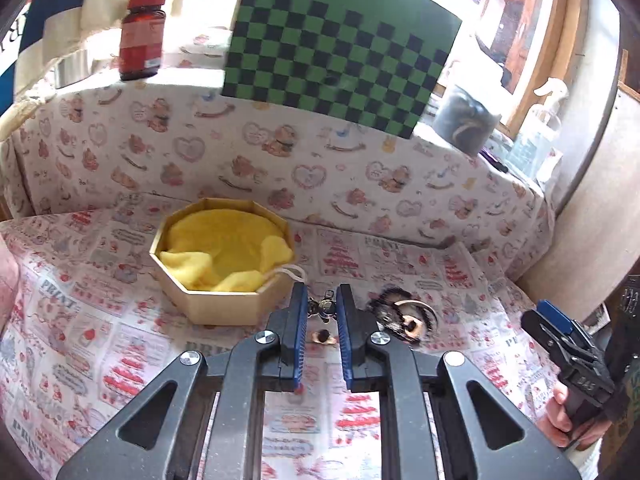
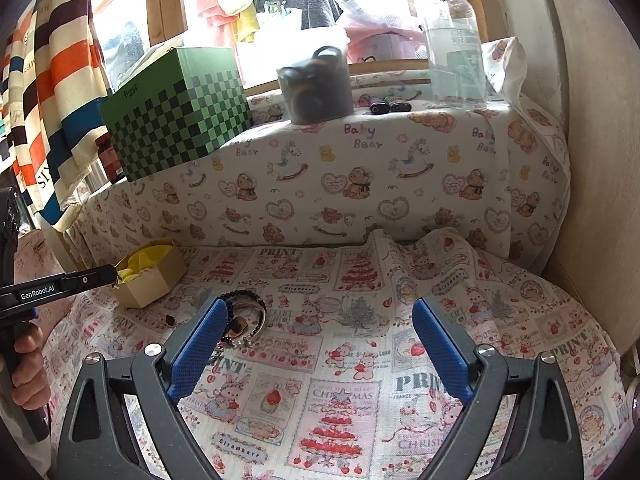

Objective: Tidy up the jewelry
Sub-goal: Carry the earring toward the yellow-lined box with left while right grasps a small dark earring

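An octagonal wooden box (image 1: 224, 296) lined with yellow cloth (image 1: 224, 248) sits on the printed tablecloth; it also shows in the right wrist view (image 2: 150, 278). My left gripper (image 1: 322, 306) is shut on a small metal jewelry piece (image 1: 325, 307) and holds it above the cloth, just right of the box. A ring (image 1: 323, 337) lies below it. A heap of bracelets and beads (image 1: 404, 316) lies to the right and shows in the right wrist view (image 2: 246, 316). My right gripper (image 2: 320, 344) is open and empty, above the cloth right of the heap.
A green checkered box (image 1: 340, 56), a red-brown jar (image 1: 142, 38) and a dark container (image 2: 316, 86) stand on the raised ledge behind. A clear bottle (image 2: 454, 36) stands at the right. A small dark ring (image 2: 171, 321) lies near the box.
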The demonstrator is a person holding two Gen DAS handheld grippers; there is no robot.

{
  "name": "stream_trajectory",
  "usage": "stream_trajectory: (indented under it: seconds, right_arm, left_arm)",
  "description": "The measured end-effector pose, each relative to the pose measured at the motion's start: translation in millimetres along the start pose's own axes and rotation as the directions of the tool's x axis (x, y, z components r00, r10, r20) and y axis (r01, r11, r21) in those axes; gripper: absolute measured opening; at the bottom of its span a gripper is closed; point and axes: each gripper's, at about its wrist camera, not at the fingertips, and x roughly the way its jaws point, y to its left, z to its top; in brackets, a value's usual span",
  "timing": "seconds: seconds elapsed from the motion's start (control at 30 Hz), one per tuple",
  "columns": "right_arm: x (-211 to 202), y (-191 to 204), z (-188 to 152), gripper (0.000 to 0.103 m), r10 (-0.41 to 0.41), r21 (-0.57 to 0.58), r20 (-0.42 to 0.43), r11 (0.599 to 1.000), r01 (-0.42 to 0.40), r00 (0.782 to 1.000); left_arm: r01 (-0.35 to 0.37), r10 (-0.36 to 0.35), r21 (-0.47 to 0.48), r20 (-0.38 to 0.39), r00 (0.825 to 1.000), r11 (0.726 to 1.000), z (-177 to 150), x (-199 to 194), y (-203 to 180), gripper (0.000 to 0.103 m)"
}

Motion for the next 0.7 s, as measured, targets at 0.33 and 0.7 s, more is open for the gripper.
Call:
stream_trajectory:
  seconds: [0.33,0.7]
  right_arm:
    - [48,93,14,0.072,0.165,-0.119,-0.263,0.972,-0.202,0.951]
    - [120,177,3,0.035,0.013,-0.238,-0.431,0.963,-0.128,0.902]
  left_arm:
    - [0.008,-0.003,-0.170,0.026,1.000,0.985,4,-12,39,0.013]
    - [-0.071,0.100,-0.230,0.117,0.988,0.971,9,-36,60,0.013]
